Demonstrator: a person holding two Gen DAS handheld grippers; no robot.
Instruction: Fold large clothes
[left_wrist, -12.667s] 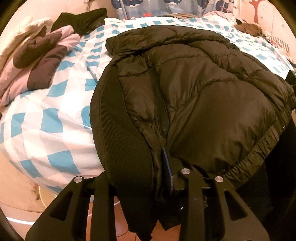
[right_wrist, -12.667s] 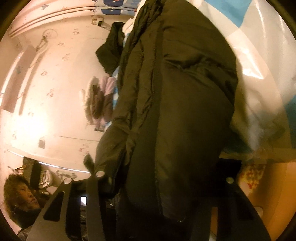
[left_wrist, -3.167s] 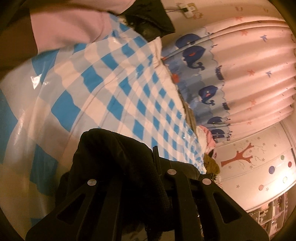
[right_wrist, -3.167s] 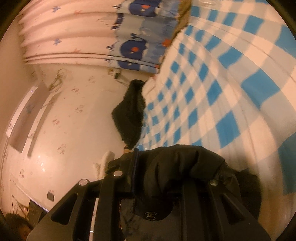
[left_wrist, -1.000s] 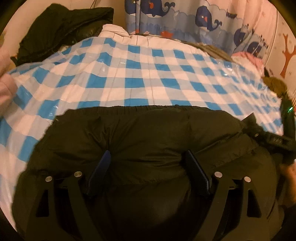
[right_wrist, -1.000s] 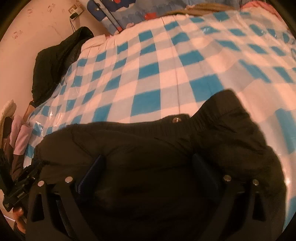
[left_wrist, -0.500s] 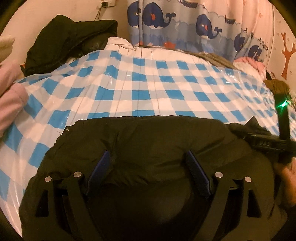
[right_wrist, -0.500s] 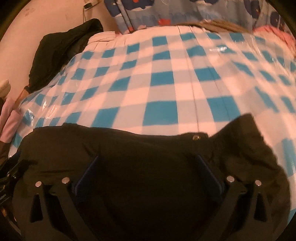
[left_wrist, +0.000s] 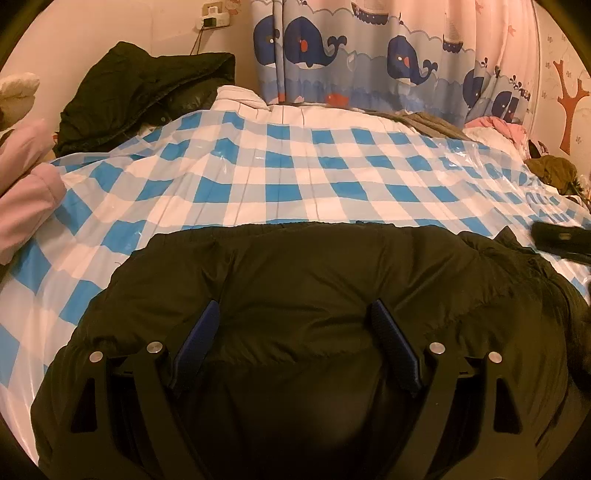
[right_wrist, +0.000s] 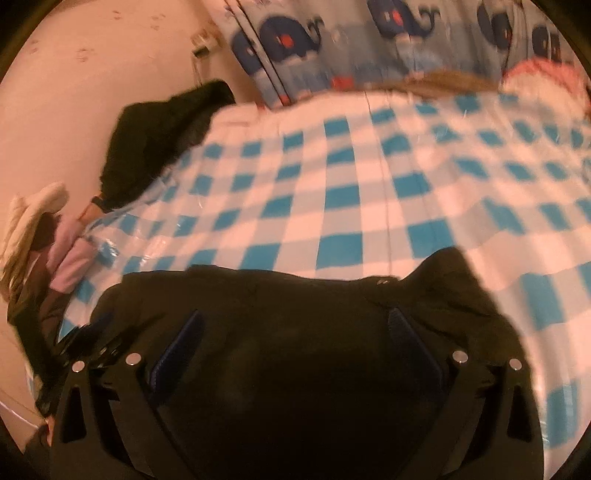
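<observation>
A dark puffy jacket lies folded on the blue-and-white checked bed cover, near the front edge. It also fills the lower part of the right wrist view. My left gripper is open and empty, its jaws spread just above the jacket. My right gripper is open and empty too, over the jacket's right part. The right gripper's body shows at the far right of the left wrist view.
A black coat is heaped at the bed's far left corner. Pink and brown clothes lie at the left edge. More clothes lie at the far right. A whale-print curtain hangs behind the bed.
Both grippers, shut on the jacket 3 seconds ago, have let go and stand open. Over the last second they have drawn back and up from the laid-down jacket.
</observation>
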